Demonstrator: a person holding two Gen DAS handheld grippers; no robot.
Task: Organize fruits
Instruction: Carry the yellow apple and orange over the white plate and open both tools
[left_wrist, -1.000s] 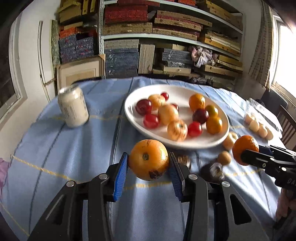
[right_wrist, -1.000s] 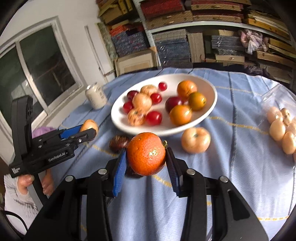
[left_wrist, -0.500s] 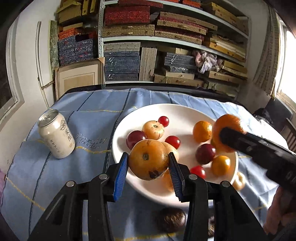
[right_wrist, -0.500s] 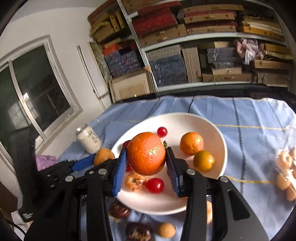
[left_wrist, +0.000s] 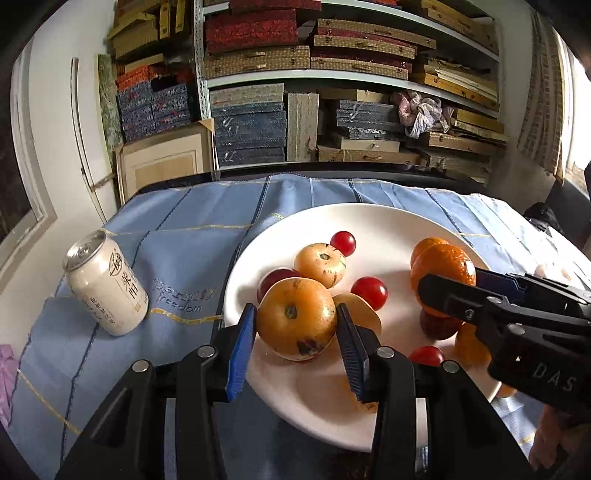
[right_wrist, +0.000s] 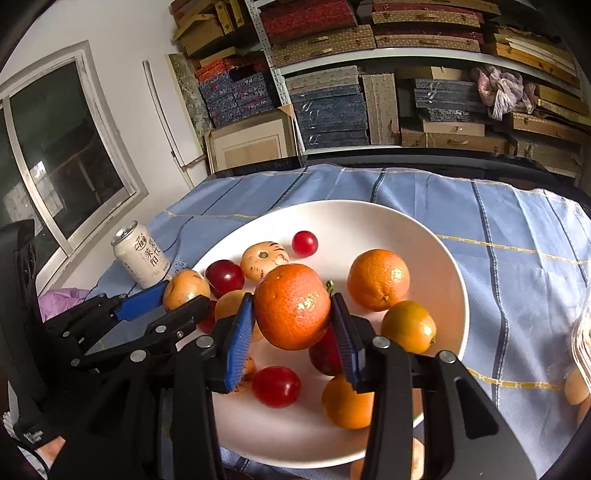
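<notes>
Blue ribbed pads of the left gripper (left_wrist: 295, 334) pressed against both flanks of a yellow-orange fruit (left_wrist: 296, 318) with dark blemishes, so the jaws stood only as wide as the fruit and held it fast. It hung between the fingertips above the near-left part of the white plate (left_wrist: 369, 218), clear of the fruit lying below. Just beyond it in the left wrist view lay a dark red plum (left_wrist: 275, 277), a pale speckled fruit (left_wrist: 320, 260) and two cherry tomatoes (left_wrist: 343, 243), all on the plate.

Likewise, the right gripper (right_wrist: 293, 325) was closed on a bright tangerine (right_wrist: 291, 306), its pads touching the skin on either side, the jaws parted just by the tangerine's width. That tangerine was held over the middle of the plate (right_wrist: 436, 236), above a dark plum and close to a loose orange (right_wrist: 378, 279) and a greenish-yellow citrus (right_wrist: 408, 326). A red tomato (right_wrist: 276, 386) rested nearer the camera.

Each gripper showed in the other's view, the two side by side over the dish. Outward, a pale drink can (left_wrist: 105, 282) stood upright on the blue checked tablecloth (left_wrist: 177, 229), left of the plate and apart from it. Shelves (left_wrist: 351, 74) stacked with boxes filled the wall behind the table.
</notes>
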